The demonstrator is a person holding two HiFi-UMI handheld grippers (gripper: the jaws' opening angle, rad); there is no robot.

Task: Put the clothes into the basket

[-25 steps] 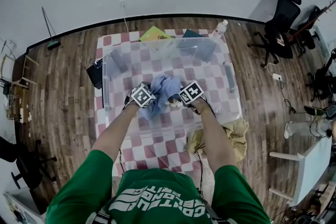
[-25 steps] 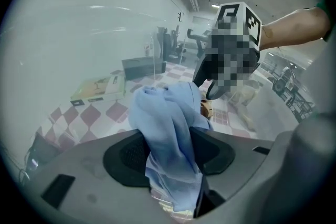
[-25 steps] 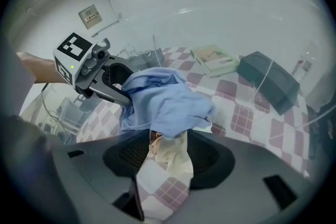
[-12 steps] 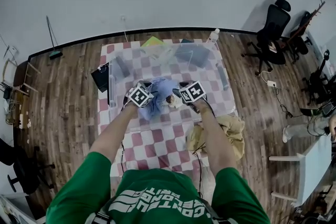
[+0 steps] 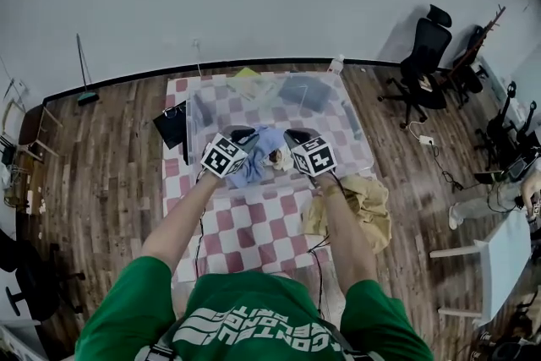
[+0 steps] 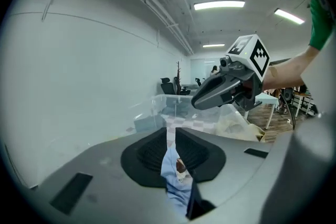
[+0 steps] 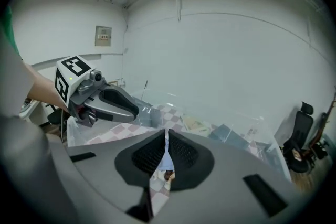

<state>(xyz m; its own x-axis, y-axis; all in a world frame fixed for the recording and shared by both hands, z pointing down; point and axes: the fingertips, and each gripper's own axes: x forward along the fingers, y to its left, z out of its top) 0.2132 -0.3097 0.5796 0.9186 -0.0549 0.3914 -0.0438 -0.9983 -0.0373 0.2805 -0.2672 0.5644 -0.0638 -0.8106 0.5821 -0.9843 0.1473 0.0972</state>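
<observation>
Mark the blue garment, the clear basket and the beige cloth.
blue garment [image 5: 260, 153]: head view, on the bunched middle of the fabric.
clear basket [image 5: 359, 124]: head view, on its right wall.
beige cloth [image 5: 365, 203]: head view, on the middle of the crumpled heap.

No text can be read with certainty. The green shirt [image 5: 254, 327] bears white letters, upside down and blurred, and a small wall plate [image 7: 103, 35] carries print too small to read.

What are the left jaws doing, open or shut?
Shut on the blue cloth. The left gripper has just been closing its jaws, and the cloth sits pinched between them.
</observation>
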